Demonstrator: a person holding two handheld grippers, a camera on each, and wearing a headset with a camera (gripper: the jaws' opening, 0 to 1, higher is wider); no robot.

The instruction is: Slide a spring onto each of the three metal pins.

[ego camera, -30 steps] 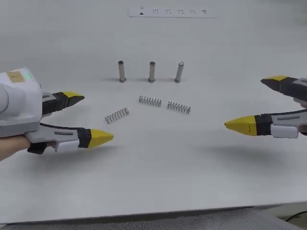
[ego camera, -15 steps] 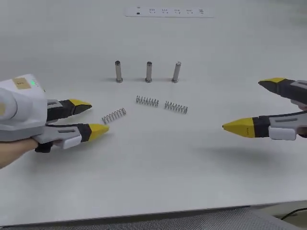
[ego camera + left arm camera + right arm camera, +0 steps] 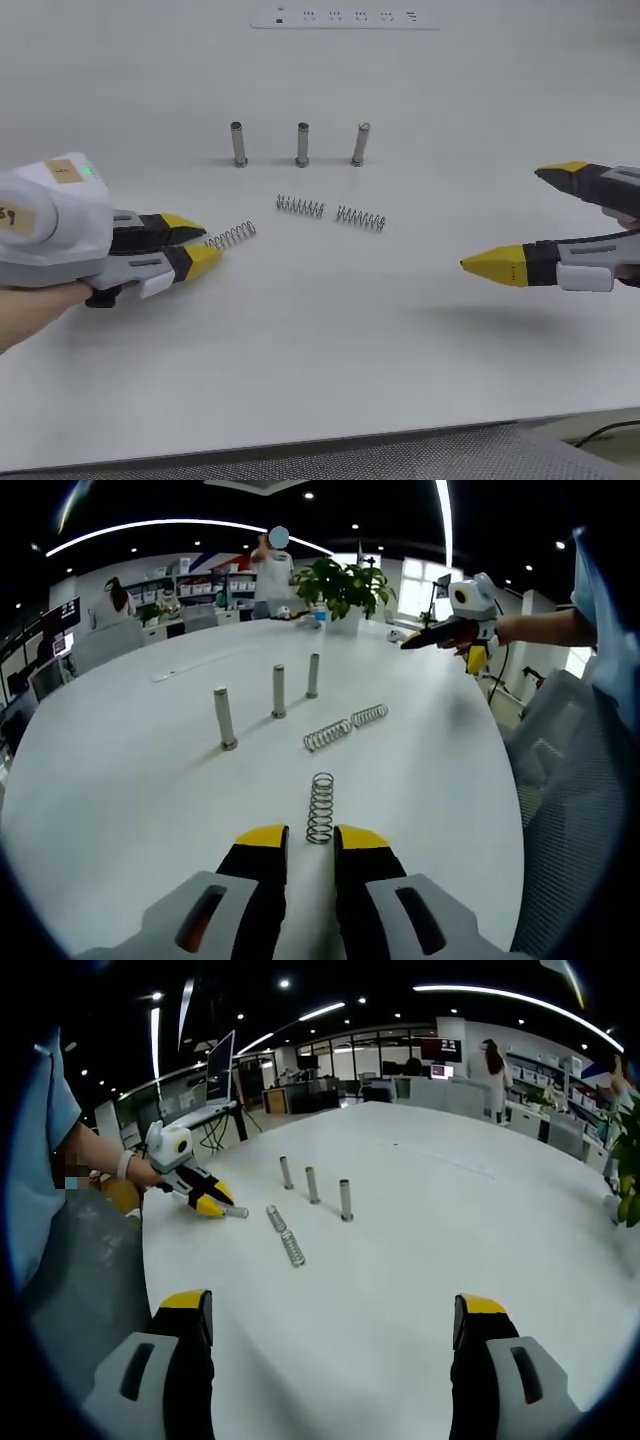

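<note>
The white surface carries all task parts. In the left gripper view it reads as a large rounded table with a green potted plant at its far end; the head view gives the layout from above, with a white power strip at the far edge.

The right gripper, grey and black with yellow tips, hovers at the right, well apart from the parts, with its jaws spread wide. The right gripper view confirms the broad gap.

The left gripper, of the same build, is low over the surface with its jaws at a narrow gap. The left gripper view places the near end of one coil spring at the mouth of that gap. Whether they touch cannot be told.

Three short steel pins stand upright in a row: left pin, middle pin, right pin.

Three steel coil springs lie flat in front of the pins. The left spring has its long axis in line with the left gripper's jaws and points diagonally towards the pins. The middle spring and the right spring lie nearly end to end, roughly parallel to the pin row.
</note>
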